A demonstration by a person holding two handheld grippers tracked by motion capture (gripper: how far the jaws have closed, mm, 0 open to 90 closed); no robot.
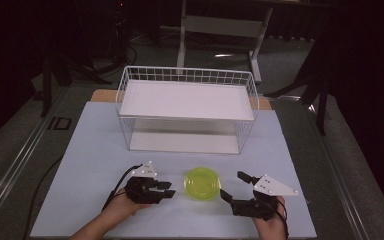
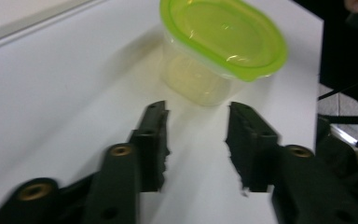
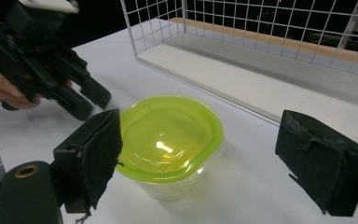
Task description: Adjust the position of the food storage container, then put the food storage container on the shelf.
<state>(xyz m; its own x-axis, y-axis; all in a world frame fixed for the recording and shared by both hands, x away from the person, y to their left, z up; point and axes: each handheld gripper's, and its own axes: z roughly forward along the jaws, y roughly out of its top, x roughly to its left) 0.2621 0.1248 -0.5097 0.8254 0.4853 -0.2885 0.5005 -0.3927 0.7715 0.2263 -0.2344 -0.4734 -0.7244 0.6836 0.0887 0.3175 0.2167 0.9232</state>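
High view: your table (image 1: 95, 150) carries a white wire basket (image 1: 187, 107) at the back, and the lidded green container (image 1: 202, 183) sits in front of it, between your grippers. Left gripper (image 1: 166, 189) and right gripper (image 1: 232, 187) both stand with jaws apart, empty (nothing grasped yet, so I'd judge everything remains).
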